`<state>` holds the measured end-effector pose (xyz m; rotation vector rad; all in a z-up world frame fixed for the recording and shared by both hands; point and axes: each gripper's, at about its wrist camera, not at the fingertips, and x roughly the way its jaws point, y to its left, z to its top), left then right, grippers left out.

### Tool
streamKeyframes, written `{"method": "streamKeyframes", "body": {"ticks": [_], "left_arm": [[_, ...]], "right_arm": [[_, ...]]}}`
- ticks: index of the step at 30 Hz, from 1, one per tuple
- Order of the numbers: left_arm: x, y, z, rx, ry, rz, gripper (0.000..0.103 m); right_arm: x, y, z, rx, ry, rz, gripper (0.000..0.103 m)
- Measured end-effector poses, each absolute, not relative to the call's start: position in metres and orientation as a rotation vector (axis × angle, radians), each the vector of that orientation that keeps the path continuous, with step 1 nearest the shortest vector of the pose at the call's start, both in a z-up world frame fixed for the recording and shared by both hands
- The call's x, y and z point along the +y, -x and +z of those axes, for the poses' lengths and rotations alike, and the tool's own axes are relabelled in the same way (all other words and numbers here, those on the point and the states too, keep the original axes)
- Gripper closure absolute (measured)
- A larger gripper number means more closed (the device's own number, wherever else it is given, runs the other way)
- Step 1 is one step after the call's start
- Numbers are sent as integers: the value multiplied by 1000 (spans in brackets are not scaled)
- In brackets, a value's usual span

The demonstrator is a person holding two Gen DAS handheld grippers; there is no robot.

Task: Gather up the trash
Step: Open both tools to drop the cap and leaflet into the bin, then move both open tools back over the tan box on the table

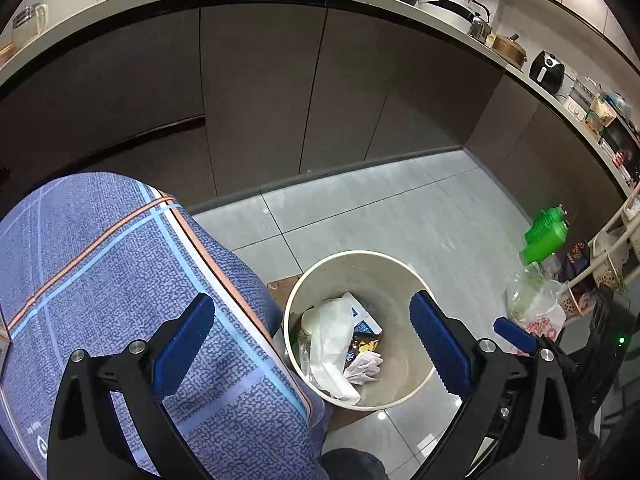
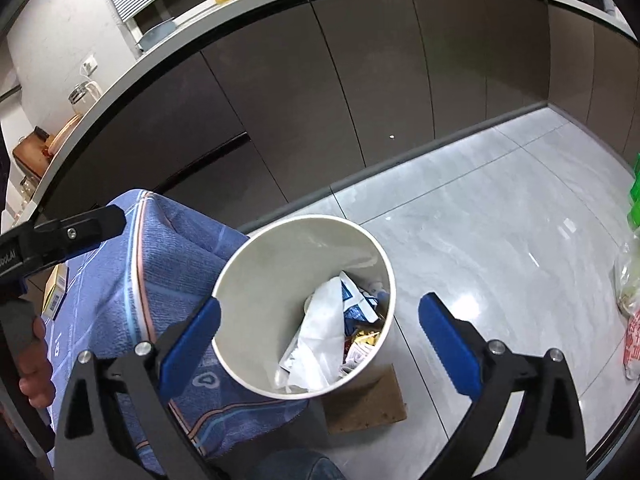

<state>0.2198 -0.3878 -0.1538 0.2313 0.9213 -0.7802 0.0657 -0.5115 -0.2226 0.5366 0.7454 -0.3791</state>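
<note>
A cream round trash bin (image 1: pixel 304 292) stands on the tiled floor beside a table draped in a blue patterned cloth (image 1: pixel 100 264). Inside lie a white plastic bag (image 1: pixel 332 336), a blue-and-white wrapper and crumpled paper (image 1: pixel 364 366). My left gripper (image 1: pixel 312 336) is open and empty above the bin. My right gripper (image 2: pixel 320 332) is open and empty, its blue fingers (image 2: pixel 448 340) straddling the bin (image 2: pixel 256 280); the white bag (image 2: pixel 316 344) shows inside. The right gripper's tip also shows in the left wrist view (image 1: pixel 514 334), and the left gripper in the right wrist view (image 2: pixel 76 232).
A brown cardboard piece (image 2: pixel 366 400) lies under the bin. A green bottle (image 1: pixel 546 236) and a clear plastic bag (image 1: pixel 534 304) sit on the floor at the right, beside a rack. Dark cabinets (image 1: pixel 260 100) under a cluttered counter line the back.
</note>
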Motion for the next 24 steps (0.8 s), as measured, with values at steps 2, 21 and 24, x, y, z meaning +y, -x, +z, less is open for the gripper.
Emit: {"method": "streamKeyframes", "body": {"ticks": [2, 21, 24], "left_arm": [[-384, -219, -150, 909, -235, -781, 9], [-246, -248, -98, 878, -119, -630, 9], [-202, -256, -89, 869, -81, -572, 9]], "right_arm": [[-507, -69, -218, 743, -529, -369, 4], [-425, -105, -161, 708, -398, -187, 4], [-400, -117, -153, 714, -359, -138, 4]]}}
